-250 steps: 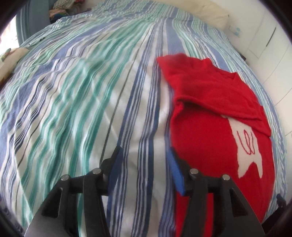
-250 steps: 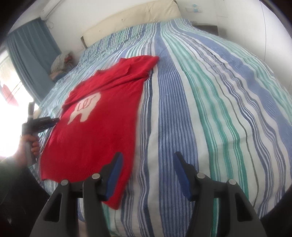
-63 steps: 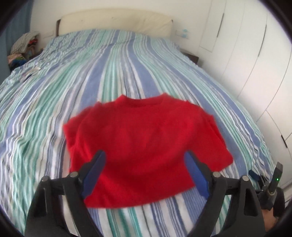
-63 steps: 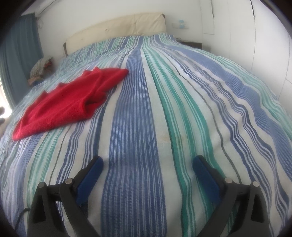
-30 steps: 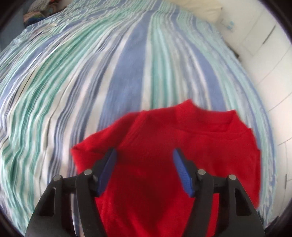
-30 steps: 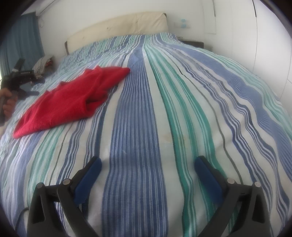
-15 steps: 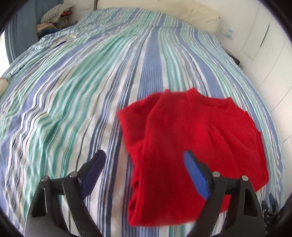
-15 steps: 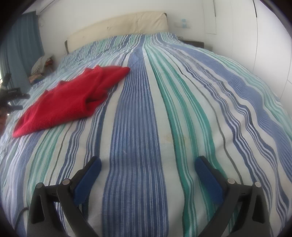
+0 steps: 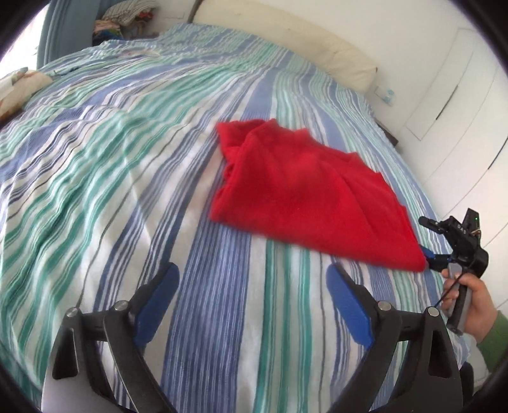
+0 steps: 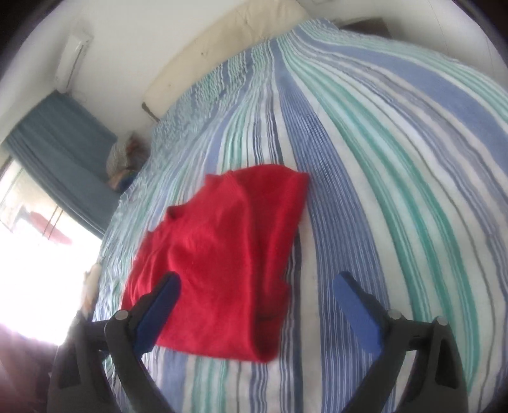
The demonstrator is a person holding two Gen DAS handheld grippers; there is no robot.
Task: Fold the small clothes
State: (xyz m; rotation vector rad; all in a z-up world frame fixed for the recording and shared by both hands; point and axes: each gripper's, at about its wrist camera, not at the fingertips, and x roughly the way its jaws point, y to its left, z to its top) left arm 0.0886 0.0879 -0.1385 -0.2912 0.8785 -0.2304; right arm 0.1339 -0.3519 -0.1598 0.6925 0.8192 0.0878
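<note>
A folded red sweater (image 9: pixel 304 190) lies on the striped bed (image 9: pixel 111 165), towards its foot edge. The left gripper (image 9: pixel 252 298) hangs over bare bedspread with its jaws spread wide, empty. The right gripper (image 10: pixel 257 305) hovers at the sweater's near corner, spread too, holding nothing.

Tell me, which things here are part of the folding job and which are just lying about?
Part of the job: red sweater, left gripper, right gripper, both open.

Lying about: striped bedspread, cream headboard cushion, heap of clothes, blue curtain.
</note>
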